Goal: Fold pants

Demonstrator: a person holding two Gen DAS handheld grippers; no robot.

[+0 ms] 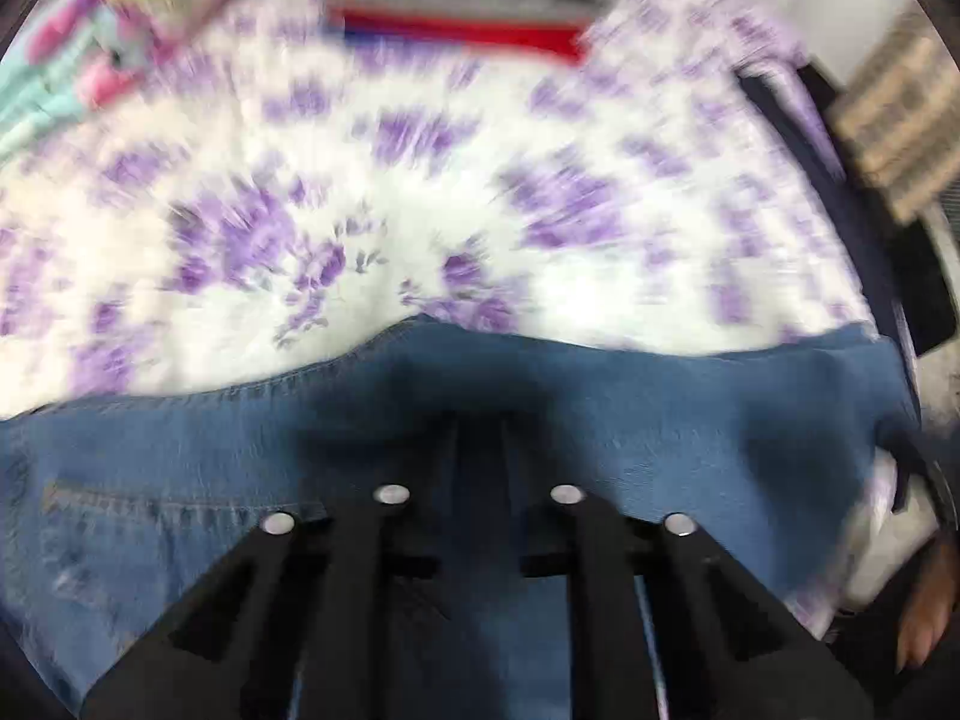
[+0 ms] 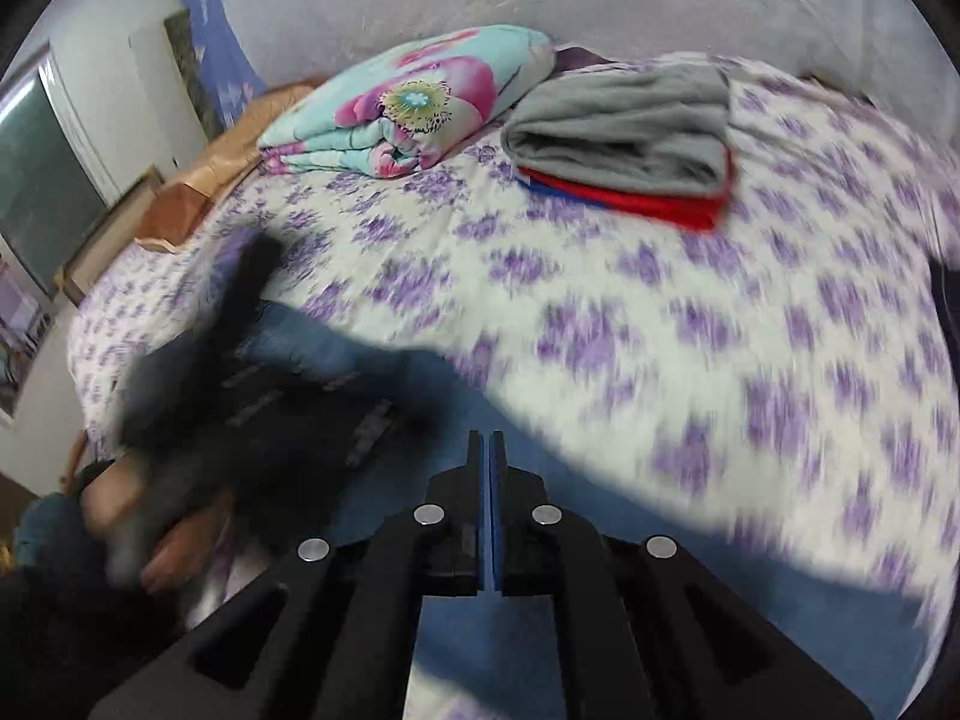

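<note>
Blue denim pants spread low across the bed, on the purple-flowered sheet, near edge of the mattress. Left hand-held gripper down on the denim, fingers drawn close together with cloth bunched dark between them — looks clamped on the pants, likely a pinch at the upper edge so the fabric can be carried over in one piece. Stitched seam running along that edge just ahead of the tips, pocket stitching off to the left side.

Over in the right wrist view: right hand-held gripper closed tight, a thin blue sliver of denim showing between the pads, so gripping the pants too. Two holds on one garment, spaced apart along it — sensible for keeping the edge straight and stopping a sag in the middle of a fold. Heavy blur everywhere, both views, so clearly mid-swing. Left gripper and the hand behind it smeared dark at the left of this view, over the denim.

Farther up the bed, well apart from the action: a grey folded garment stacked on a red one, and a floral quilt beside them, near the wall. Probably the finished pile, kept clear of the working area. Fold not yet done; pants not stacked.
</note>
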